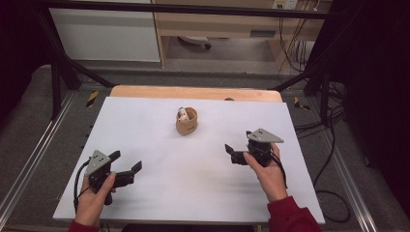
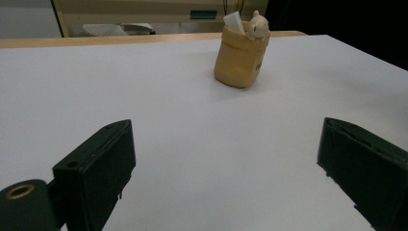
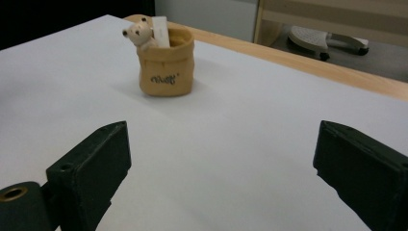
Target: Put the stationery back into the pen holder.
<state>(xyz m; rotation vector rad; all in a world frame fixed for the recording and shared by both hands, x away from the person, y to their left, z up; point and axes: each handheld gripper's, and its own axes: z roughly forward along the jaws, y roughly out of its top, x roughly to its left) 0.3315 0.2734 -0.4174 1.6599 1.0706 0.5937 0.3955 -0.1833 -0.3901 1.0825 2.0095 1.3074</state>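
Facing tan pot [image 1: 186,123], empty-jawed tools [image 1: 126,163]

txt: dark script on tan pot [image 3: 166,67] | illegible

Overhead view looks down; both tongs views, low, share the holder [image 2: 240,60].

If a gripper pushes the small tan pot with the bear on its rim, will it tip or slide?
The tan pot looks squat with a broad base, so it would probably slide on the smooth white table. It seems hard, perhaps ceramic; the bear may chip.
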